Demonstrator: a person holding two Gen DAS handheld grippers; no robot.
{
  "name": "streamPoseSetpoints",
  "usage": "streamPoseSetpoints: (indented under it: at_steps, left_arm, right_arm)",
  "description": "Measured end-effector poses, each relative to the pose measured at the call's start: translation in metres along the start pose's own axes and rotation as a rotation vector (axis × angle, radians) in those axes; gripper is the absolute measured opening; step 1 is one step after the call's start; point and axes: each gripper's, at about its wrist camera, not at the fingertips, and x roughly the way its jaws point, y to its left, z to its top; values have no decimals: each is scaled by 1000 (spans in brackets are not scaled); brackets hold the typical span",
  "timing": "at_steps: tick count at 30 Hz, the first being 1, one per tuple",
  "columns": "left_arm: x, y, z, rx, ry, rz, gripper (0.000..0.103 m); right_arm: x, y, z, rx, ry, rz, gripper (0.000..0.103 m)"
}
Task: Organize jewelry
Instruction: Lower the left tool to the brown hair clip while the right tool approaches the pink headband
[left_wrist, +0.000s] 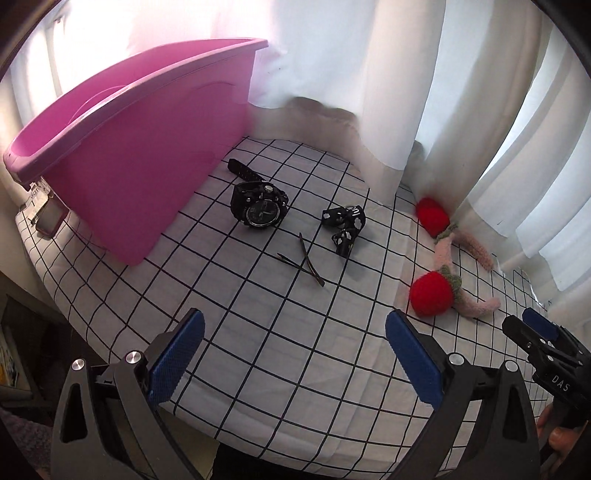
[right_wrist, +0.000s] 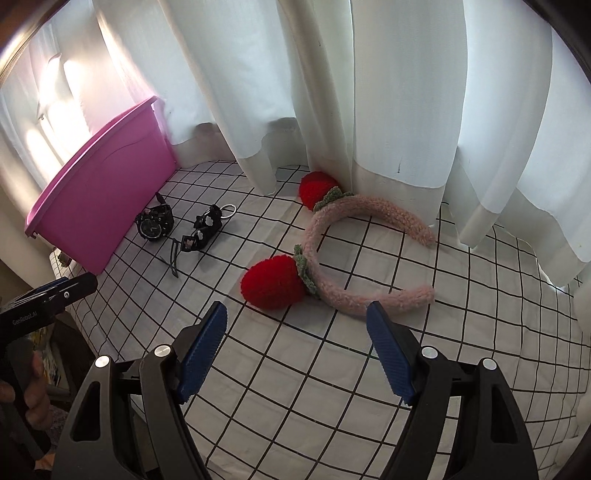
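Fuzzy pink headband with red pom-poms (right_wrist: 332, 254): laid near the table's curtain edge, arc running away from the right gripper (right_wrist: 297, 321), the nearer one; both it and the left gripper (left_wrist: 293, 328) released, empty.

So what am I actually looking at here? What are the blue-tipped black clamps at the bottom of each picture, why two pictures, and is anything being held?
No robot: a person holds a two-finger gripper in each hand, with a wide-angle camera on each looking along its fingers. One picture is from the left gripper, the other from the right gripper. Both are open and hold nothing. On the checked cloth lie a black watch, two thin hairpins that cross, a black strap with white patterns and a pink fuzzy headband with two red pom-poms. A pink bin stands at the left, white curtains hang behind.
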Motion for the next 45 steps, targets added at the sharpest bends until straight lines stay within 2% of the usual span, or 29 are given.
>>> streamPoseSetpoints:
  at_steps: [6, 15, 21, 28, 34, 45]
  left_arm:
    - [14, 3, -5, -37, 10, 33, 97]
    - [58, 1, -4, -66, 9, 18, 97]
    - [83, -1, -5, -80, -7, 15, 97]
    - [112, -4, -3, -63, -2, 75, 97]
    - [122, -7, 1, -50, 3, 92, 97]
    - [130, -11, 9, -39, -14, 131, 97]
  right_arm:
    - [17, -3, -5, -43, 8, 21, 74]
    - [44, -13, -7, -36, -14, 24, 74]
    - [63, -17, -6, -75, -28, 23, 74]
    - [81, -22, -9, -129, -54, -25, 74]
    - [95, -17, -4, -202, -34, -32, 74]
    - [104, -10, 1, -317, -52, 21, 74]
